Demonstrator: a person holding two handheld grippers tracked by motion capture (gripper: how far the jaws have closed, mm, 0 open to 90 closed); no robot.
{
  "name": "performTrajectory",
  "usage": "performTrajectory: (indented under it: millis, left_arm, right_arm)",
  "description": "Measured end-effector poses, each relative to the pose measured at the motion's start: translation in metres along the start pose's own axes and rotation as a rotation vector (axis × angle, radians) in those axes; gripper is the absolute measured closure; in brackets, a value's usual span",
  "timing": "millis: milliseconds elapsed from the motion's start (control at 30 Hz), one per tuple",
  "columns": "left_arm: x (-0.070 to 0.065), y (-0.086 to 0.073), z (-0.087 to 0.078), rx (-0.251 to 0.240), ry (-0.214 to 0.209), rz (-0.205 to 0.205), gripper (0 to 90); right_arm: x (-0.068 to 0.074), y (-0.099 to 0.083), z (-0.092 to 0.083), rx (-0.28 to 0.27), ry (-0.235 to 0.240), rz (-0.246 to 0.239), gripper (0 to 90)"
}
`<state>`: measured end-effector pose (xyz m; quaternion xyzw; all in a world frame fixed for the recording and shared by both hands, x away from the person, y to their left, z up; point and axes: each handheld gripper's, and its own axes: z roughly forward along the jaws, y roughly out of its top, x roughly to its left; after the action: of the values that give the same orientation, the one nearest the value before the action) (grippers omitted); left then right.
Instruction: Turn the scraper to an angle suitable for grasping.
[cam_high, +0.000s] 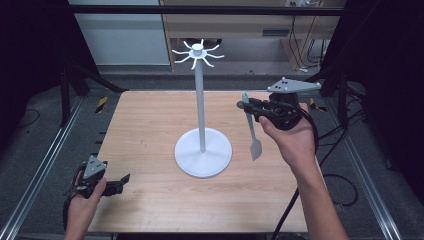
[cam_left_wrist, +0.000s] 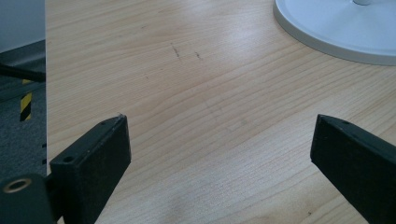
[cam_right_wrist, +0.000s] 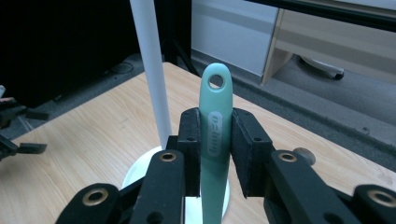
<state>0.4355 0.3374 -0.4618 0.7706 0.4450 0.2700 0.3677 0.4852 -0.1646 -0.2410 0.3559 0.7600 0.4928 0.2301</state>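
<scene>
Spatula (cam_right_wrist: 215, 121) is clamped by right gripper (cam_right_wrist: 215, 140), hanging upright beside the stand (cam_high: 201, 107). Left gripper (cam_left_wrist: 219, 154) is held apart, idle. Handle hole should probably be raised level with a hook (cam_high: 212, 55).

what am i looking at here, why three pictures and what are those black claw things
There is no robot here. A person holds a two-jaw gripper in each hand. The high view looks down on a wooden table; the other two pictures come from cameras riding on the grippers, looking along their black jaws.

On the table stands a white stand: a round base, a tall pole and curved hooks on top.

The right gripper is shut on a green spatula, which hangs blade-down above the table beside the stand. Its handle has a hole at the end.

The left gripper is open and holds nothing, low near the table's front left corner.
</scene>
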Motion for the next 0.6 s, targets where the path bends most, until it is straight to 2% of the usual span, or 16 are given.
performTrajectory:
  millis: [600]
  left_arm:
    - [-0.0015, 0.0002, 0.0007, 0.001, -0.003, 0.006, 4.6]
  right_arm:
    - [0.0100, 0.0091, -0.0012, -0.026, 0.021, -0.017, 74.4]
